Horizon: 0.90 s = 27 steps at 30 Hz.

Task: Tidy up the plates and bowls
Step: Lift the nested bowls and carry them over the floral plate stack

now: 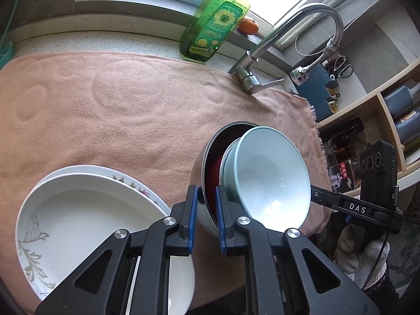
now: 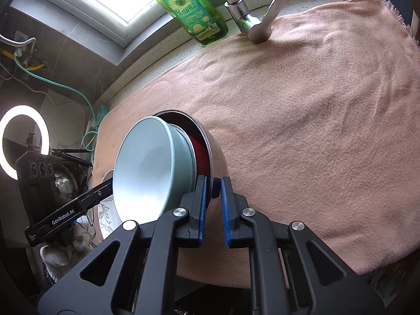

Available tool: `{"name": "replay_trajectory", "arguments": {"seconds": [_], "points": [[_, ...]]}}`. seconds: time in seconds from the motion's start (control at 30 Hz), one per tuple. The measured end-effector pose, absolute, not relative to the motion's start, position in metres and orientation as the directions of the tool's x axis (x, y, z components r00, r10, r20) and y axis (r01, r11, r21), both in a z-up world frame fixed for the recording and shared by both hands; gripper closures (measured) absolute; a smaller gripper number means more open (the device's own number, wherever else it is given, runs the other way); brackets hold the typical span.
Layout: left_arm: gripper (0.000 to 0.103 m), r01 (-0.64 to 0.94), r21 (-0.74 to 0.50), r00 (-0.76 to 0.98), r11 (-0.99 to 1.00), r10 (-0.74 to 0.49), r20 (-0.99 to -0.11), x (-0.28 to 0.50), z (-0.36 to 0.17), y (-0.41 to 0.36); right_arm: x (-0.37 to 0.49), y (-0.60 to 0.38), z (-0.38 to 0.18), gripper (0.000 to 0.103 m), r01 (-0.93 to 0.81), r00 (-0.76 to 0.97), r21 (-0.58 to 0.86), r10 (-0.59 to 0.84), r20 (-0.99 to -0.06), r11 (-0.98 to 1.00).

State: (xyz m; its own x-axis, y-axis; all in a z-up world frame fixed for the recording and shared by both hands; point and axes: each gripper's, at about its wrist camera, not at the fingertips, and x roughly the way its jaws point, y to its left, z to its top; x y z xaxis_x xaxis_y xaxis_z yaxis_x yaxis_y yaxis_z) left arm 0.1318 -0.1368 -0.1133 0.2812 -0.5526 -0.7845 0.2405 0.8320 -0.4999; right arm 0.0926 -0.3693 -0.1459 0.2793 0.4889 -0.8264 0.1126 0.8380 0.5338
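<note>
White plate [image 1: 78, 210] cut off by bottom edge, flowered plate [image 1: 131, 181] mostly hidden beneath it

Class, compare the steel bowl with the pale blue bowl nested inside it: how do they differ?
The steel bowl is shiny metal with a red interior; the pale blue bowl is matte. The steel bowl is larger and outermost. Both grippers clamp the steel bowl's rim, not the blue bowl's. Both are round and tipped on edge.

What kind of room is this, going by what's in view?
Most likely a home kitchen, at the sink counter by a window: a chrome faucet, a green dish soap bottle, and plates and nested bowls on a pink towel.
</note>
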Motion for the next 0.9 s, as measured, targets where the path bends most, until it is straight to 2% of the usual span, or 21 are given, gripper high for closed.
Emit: {"name": "replay_trajectory", "arguments": {"seconds": [0.5,0.9], "points": [[0.091,0.22,-0.483,0.381,0.848,-0.53,-0.757,0.113,-0.074,-0.091,0.093,-0.324,-0.094,0.092,-0.006,0.314,0.551,0.525,-0.791,0.834],[0.091,0.139,-0.489,0.42,0.861,-0.498,-0.758,0.093,-0.076,-0.032,0.087,-0.263,-0.093,0.091,-0.081,0.255,0.566,0.566,-0.784,0.82]]}}
